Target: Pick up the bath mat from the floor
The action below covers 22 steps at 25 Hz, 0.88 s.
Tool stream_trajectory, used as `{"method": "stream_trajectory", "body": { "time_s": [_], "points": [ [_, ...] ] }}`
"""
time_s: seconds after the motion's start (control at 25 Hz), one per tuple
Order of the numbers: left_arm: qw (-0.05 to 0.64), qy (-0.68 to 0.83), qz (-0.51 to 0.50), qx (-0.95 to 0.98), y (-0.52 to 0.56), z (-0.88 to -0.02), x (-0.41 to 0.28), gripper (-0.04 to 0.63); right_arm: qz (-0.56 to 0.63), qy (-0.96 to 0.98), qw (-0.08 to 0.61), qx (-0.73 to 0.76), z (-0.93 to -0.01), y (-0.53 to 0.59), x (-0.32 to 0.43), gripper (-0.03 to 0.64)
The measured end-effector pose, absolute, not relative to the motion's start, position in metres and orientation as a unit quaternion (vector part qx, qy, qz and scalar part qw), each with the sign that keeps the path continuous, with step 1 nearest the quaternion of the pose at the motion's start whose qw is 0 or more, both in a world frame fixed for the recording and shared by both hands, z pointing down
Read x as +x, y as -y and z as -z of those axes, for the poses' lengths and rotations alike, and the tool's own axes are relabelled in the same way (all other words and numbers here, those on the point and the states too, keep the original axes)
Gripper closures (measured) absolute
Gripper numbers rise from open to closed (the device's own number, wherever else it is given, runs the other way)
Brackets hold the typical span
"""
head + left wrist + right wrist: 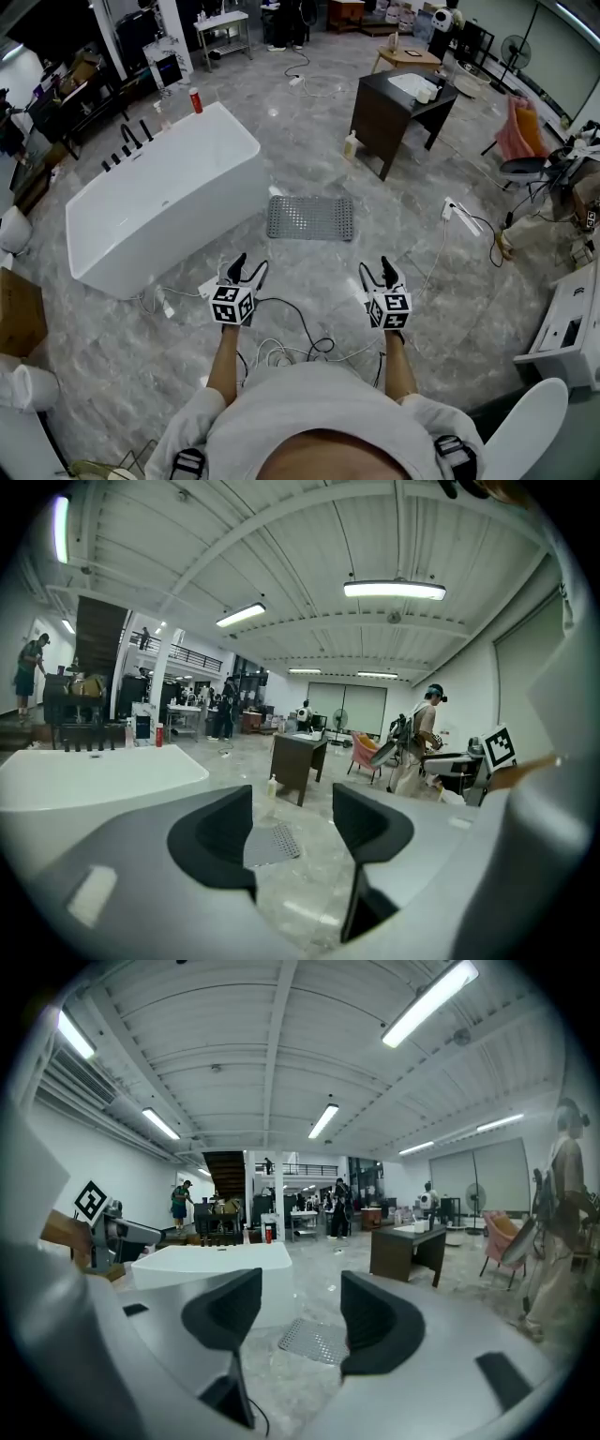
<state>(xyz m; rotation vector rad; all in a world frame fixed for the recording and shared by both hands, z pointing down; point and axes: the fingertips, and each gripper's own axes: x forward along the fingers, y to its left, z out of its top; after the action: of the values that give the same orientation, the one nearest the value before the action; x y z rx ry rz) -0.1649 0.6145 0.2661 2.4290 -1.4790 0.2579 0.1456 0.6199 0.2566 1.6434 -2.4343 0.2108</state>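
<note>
Clearly the pick-up has not begun: the bath mat (310, 217) lies flat on the grey floor (309, 281), just beside the end of the white bathtub (159, 197) and near the dark cabinet (398, 108), well ahead of both tools. The left gripper (248, 267) and the right gripper (375, 270) are held side by side in the air, each with its jaws standing apart and nothing between them. Judging by this, the whole approach, the grasp and the lift are all left to do.

Only the head view shows the mat's full outline, the person's arms and the cables (291, 347) trailing on the floor under the grippers. Each gripper view frames part of the mat in the gap between its jaws, and also shows the ceiling lights and people standing farther back in the hall.
</note>
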Motion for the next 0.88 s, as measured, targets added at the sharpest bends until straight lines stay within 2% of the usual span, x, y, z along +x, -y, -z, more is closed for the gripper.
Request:
{"method": "stream_trajectory", "body": {
  "time_s": [0.88],
  "points": [
    [0.152,0.537,-0.096,0.824,-0.633,-0.285,-0.116,0.339,-0.081,0.830,0.122,0.538,-0.283,-0.632,0.192,0.367]
  ]
}}
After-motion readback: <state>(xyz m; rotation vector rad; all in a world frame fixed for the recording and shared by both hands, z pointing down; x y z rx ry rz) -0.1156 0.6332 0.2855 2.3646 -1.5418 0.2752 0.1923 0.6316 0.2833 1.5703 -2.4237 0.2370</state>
